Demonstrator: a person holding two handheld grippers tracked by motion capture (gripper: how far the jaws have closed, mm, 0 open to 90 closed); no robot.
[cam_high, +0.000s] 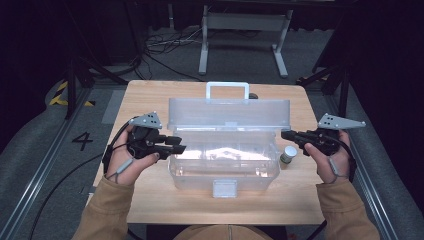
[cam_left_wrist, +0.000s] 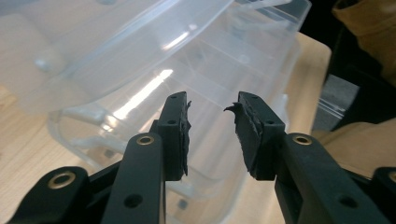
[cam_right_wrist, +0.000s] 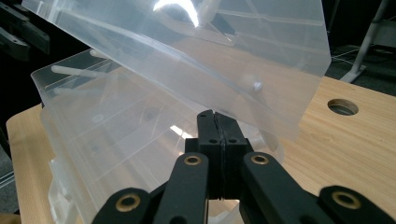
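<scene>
Two claws flanking open box (cam_high: 223, 150)

Left claw (cam_left_wrist: 211, 135) at the open side of a clear plastic box (cam_left_wrist: 154, 60): two black jaws rise from the bottom edge toward 12 o'clock with a plain gap between them and nothing in it. Torn dark padding frays from their inner faces, and brass-ringed pivots shine on the linkage arms below. Just past the tips the box's rounded corner stands on the pale wooden worktop (cam_left_wrist: 23, 149), its wall catching a bright streak of light at 10 o'clock. The tilted clear lid (cam_left_wrist: 116, 28) spreads over it from 11 to 1 o'clock. A tan sleeve (cam_left_wrist: 369, 18) shows at 2 o'clock.
</scene>
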